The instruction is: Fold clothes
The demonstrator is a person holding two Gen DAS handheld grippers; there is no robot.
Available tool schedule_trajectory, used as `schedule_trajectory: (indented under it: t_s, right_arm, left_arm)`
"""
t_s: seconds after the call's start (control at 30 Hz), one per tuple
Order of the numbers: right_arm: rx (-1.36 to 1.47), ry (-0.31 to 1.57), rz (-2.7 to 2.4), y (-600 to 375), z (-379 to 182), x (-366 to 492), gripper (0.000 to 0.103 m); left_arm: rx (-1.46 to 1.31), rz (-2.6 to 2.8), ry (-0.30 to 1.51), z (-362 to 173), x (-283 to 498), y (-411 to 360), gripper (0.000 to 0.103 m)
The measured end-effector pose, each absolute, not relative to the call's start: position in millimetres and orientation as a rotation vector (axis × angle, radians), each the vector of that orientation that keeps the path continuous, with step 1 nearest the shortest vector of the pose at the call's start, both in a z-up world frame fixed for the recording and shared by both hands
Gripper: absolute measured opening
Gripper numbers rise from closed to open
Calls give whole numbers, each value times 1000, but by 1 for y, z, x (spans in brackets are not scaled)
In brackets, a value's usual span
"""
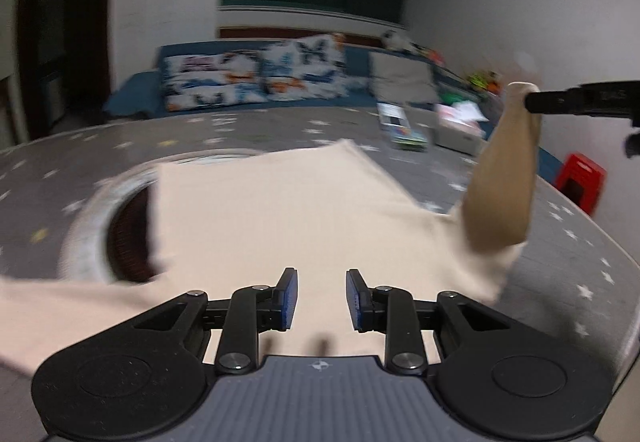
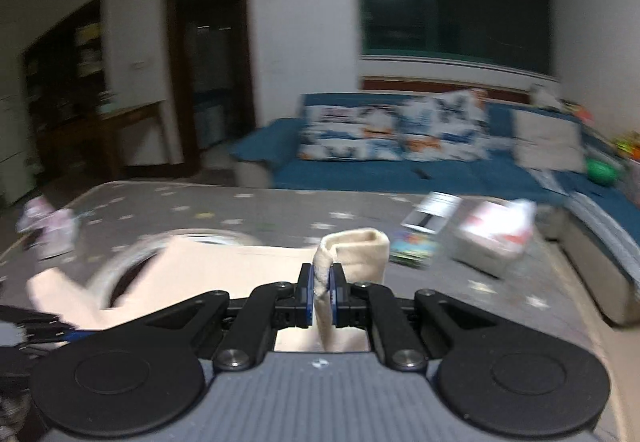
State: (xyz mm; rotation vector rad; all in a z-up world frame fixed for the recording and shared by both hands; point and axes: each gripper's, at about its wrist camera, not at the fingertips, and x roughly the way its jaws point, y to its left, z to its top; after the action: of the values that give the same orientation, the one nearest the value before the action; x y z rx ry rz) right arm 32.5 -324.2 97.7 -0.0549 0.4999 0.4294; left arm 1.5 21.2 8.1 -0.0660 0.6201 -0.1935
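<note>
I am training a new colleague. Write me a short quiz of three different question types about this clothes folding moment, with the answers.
1. True or false: the right gripper is shut on a part of the beige garment.
2. Multiple choice: What is between the pads of the left gripper?
A. a sleeve, pinched
B. nothing; the jaws stand apart above the cloth
C. a book
3. Short answer: What pattern does the grey cover under the garment have?

Key
1. True; the cloth is pinched between its pads and lifted.
2. B
3. Small stars, mostly white.
</note>
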Motion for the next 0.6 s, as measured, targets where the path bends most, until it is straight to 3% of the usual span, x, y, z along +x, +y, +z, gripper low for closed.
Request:
schedule_trajectory:
  t_s: [0.47,0.6]
  right_arm:
    - [-215,658,739,-155,31,20,7]
    - [-235,707,787,-136,11,14,16]
  left_arm:
    - [-213,64,600,-3,-48,127,29]
    - [-228,130,599,-5,-54,143,32]
